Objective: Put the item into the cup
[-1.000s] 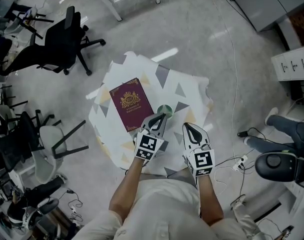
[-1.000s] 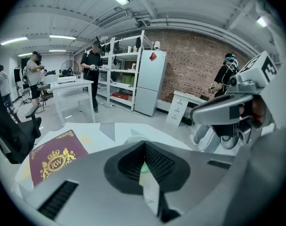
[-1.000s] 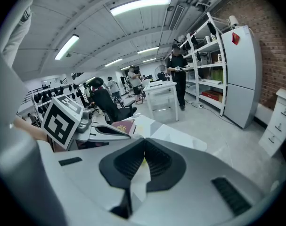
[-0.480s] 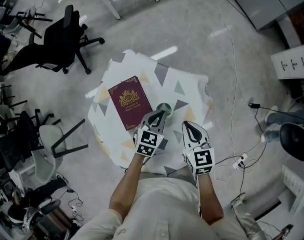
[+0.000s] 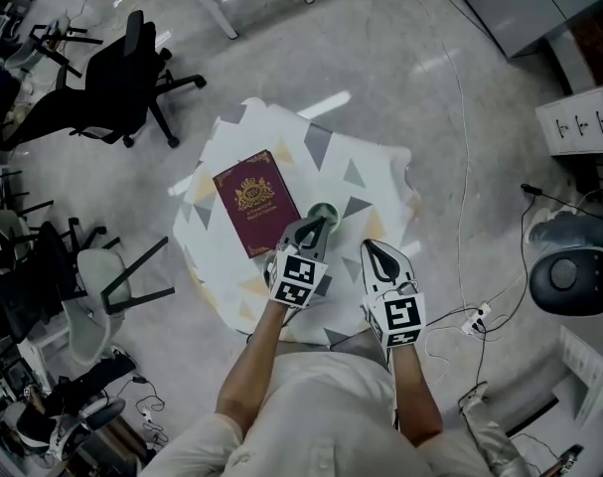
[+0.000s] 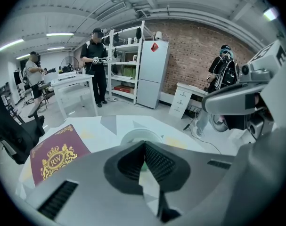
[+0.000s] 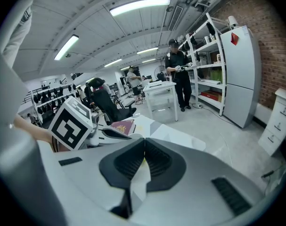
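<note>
Patterned table [image 5: 273, 133] amid office chairs [image 5: 130, 70] bears book [image 5: 254, 203] and cup [image 5: 324, 213].

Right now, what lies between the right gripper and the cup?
Only bare patterned tablecloth separates the right gripper from the cup, per the head view.

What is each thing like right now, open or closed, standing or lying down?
Book: closed, lying flat on the table.
Cup: standing upright, top open.
Left hand-held gripper: jaws shut, tips at the cup.
Right hand-held gripper: jaws shut, nothing between them.
</note>
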Tool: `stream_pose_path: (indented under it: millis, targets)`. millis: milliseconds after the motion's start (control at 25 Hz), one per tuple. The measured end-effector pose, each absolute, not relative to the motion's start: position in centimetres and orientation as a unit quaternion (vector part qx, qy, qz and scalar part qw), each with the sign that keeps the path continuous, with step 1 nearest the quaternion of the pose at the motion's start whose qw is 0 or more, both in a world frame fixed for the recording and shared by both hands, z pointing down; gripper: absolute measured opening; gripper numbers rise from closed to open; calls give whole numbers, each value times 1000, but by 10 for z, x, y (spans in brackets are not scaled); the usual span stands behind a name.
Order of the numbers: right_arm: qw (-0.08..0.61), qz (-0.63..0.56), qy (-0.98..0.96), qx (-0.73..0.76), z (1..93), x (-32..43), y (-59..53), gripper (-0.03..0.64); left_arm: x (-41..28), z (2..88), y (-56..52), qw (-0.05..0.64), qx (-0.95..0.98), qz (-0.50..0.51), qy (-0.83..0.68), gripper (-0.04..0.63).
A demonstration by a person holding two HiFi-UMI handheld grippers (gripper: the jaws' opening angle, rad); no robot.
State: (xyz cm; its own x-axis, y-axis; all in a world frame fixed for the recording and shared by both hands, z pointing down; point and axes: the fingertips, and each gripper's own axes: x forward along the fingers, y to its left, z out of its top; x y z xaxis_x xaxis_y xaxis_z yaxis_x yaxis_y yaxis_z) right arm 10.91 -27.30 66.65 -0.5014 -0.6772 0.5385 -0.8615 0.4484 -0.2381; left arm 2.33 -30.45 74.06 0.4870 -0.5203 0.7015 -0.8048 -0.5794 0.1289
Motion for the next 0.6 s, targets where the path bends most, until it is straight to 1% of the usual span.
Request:
stream_pose_path:
  millis: [600]
  targets:
    - [182,244,-828,470,662,111,-270,8,24,736,-305,219,830,317,-403,46]
